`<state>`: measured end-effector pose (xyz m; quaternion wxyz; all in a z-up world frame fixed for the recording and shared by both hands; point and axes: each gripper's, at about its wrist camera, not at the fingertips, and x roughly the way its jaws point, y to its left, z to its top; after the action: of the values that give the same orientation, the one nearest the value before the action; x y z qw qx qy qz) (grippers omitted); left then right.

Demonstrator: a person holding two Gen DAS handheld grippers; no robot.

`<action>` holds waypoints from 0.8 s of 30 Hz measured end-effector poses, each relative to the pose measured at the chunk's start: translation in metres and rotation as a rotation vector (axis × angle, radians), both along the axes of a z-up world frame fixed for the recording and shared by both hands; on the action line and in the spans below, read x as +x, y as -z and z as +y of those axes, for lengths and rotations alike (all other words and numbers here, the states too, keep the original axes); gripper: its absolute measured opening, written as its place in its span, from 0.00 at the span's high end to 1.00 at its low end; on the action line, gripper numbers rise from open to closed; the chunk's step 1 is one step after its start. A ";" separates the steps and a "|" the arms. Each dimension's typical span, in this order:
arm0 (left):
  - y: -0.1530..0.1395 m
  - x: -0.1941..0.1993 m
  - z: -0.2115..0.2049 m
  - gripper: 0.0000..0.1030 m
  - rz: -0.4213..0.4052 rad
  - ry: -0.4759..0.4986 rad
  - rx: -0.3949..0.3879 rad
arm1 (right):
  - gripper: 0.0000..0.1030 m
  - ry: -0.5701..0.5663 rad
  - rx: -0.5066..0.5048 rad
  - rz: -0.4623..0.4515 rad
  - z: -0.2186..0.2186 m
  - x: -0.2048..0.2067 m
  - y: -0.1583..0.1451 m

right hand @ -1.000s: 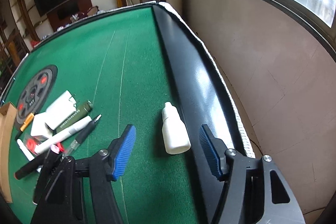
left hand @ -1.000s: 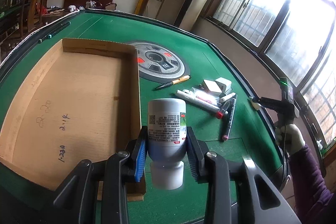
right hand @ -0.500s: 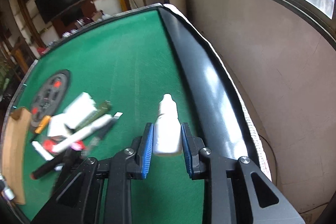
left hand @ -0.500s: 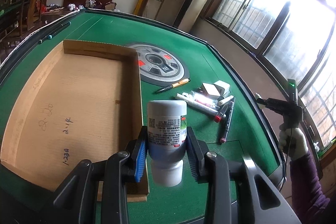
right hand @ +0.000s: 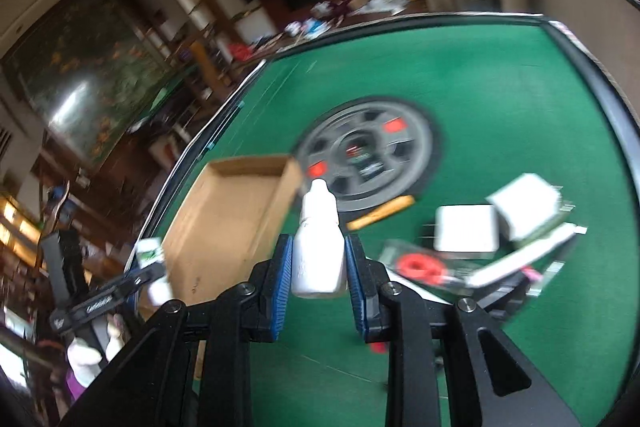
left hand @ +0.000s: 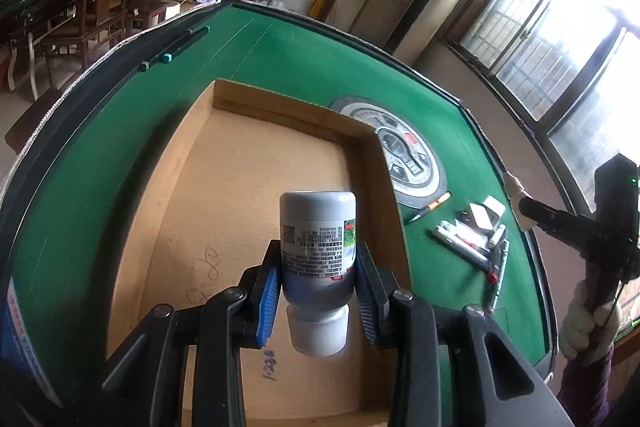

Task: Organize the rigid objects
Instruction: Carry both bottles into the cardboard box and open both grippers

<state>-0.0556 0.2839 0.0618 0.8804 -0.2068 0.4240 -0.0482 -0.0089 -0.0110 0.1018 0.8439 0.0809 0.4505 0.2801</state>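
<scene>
Grey bottle clamped in left claw (cap downward) above cardboard box.

We list a green felt table with black rim, a plain tan cardboard box, a grey bottle with white cap and printed label, a white dropper bottle, blue-padded black grippers, and a grey-black disc with red marks.

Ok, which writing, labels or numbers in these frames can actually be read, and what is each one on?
"1230", roughly, handwritten in pen, seen upside down: floor of the shallow brown cardboard box.
Looping pen scribbles beside it: not legible.
Printed label with a QR code on the grey-and-white plastic bottle: text too small to read.
Lettering on the other handheld tool's black bar: blurred.
Small white dropper bottle: no readable text.
</scene>
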 end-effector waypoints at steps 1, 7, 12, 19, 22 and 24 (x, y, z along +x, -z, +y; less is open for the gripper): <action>0.004 0.013 0.006 0.65 0.024 -0.003 0.002 | 0.75 -0.025 -0.009 0.010 0.019 0.003 0.005; 0.028 0.080 0.026 0.65 0.130 -0.021 0.024 | 0.75 -0.098 -0.072 0.051 0.101 0.021 0.023; 0.045 0.108 0.041 0.65 0.161 -0.048 0.021 | 0.75 -0.089 -0.149 0.071 0.138 0.044 0.044; 0.052 0.118 0.044 0.65 0.148 -0.051 0.016 | 0.75 -0.052 -0.213 0.087 0.161 0.067 0.066; 0.052 0.120 0.045 0.60 0.149 -0.054 -0.005 | 0.75 -0.051 -0.235 0.068 0.168 0.069 0.067; 0.049 0.115 0.046 0.58 0.146 -0.058 -0.021 | 0.74 -0.053 -0.249 0.063 0.171 0.070 0.068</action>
<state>0.0595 0.3302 0.0129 0.8461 -0.2311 0.4802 -0.0117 0.0609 0.1600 0.0334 0.8252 -0.0274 0.5099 0.2415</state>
